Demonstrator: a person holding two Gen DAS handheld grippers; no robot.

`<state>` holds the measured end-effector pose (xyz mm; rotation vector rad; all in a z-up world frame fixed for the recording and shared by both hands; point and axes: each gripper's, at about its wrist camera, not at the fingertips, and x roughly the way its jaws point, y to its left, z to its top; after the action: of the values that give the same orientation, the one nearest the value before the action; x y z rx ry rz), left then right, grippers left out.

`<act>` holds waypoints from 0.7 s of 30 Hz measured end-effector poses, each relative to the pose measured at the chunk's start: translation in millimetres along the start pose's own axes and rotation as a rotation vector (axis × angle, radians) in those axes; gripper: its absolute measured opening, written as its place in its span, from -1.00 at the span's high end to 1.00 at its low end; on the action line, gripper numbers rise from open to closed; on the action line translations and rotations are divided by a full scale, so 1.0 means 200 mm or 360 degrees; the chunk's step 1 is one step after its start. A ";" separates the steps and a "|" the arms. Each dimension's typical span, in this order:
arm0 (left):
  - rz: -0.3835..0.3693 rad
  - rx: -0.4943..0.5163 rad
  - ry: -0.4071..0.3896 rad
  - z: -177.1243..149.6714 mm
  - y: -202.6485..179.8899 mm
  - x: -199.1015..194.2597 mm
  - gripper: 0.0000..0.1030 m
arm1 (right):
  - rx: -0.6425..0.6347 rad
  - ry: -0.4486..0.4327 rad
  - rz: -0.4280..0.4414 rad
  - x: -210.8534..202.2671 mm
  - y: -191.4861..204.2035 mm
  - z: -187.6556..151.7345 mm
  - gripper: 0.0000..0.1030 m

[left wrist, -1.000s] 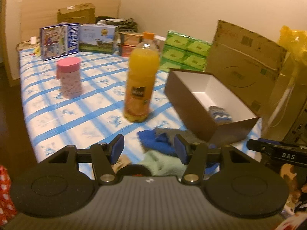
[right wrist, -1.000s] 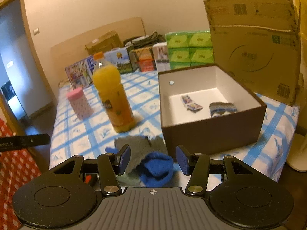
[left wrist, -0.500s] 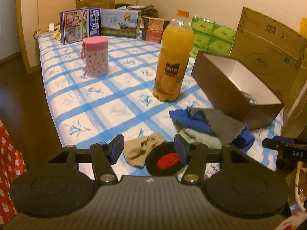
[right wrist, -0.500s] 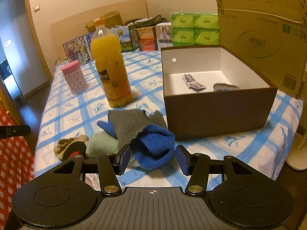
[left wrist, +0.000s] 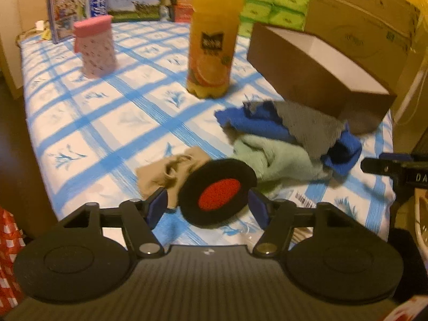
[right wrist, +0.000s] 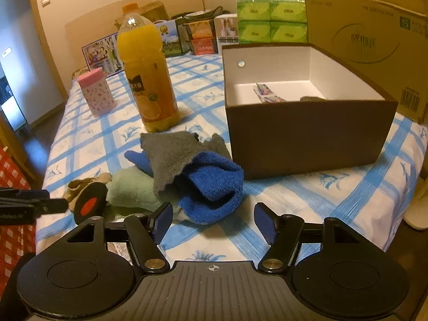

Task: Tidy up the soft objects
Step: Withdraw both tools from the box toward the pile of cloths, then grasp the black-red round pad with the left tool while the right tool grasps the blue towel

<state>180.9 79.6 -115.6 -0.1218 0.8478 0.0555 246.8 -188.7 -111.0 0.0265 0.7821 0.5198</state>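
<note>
The soft stuff sat in a heap on the blue-checked bedsheet (right wrist: pixel 347 195), just in front of the brown box (right wrist: pixel 307 139): blue towel (right wrist: pixel 214 187) on the near side, grey cloth (right wrist: pixel 171 155) draped over it, pale green cloth (right wrist: pixel 131 187) touching them on the left. A bit apart to the left lay a tan sock (left wrist: pixel 165 171) w/ a black round pad, red centre (left wrist: pixel 216 192), leaning on it.

Progress, as I judged it: barely begun. Inside the box I could make out only a small grey-ish bundle (right wrist: pixel 311 99) and a printed packet (right wrist: pixel 267 95); can't tell what the bundle was. The whole heap plus sock and pad were still outside, so most of the sorting was left.

Both hands were pitched down toward the pile. The left gripper (left wrist: pixel 208 208) hung right over the black pad, jaws spread and just been opening wider; the pad showed between the blue pads, but whether it sat level w/ them I couldn't tell, and nothing was pinched. The right gripper (right wrist: pixel 214 219) pointed at the blue towel, jaws also just opened further, wide apart, the towel's near edge just ahead of the tips, nothing between them. Looked like two pick-ups being lined up at once, pad for the left, towel for the right.

Further out: the orange juice bottle (right wrist: pixel 149 80) stood upright behind the heap, the pink cup w/ lid (right wrist: pixel 96 93) well off to its left. Green tissue packs (right wrist: pixel 270 26) and a big cardboard carton (right wrist: pixel 374 34) lined the wall side.
</note>
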 end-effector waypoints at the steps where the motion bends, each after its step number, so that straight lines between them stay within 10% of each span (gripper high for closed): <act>1: -0.0001 0.0019 0.0014 0.00 -0.01 0.03 -0.28 | 0.0003 0.0008 -0.0001 0.01 -0.01 0.00 -0.32; 21: -0.0009 0.0238 0.0099 0.01 -0.04 0.28 -0.43 | 0.0080 0.0105 -0.0019 0.16 -0.09 -0.02 -0.35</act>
<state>220.1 72.0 -154.9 0.0148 0.9110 -0.0170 271.6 -189.6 -138.7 0.0510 0.8593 0.4916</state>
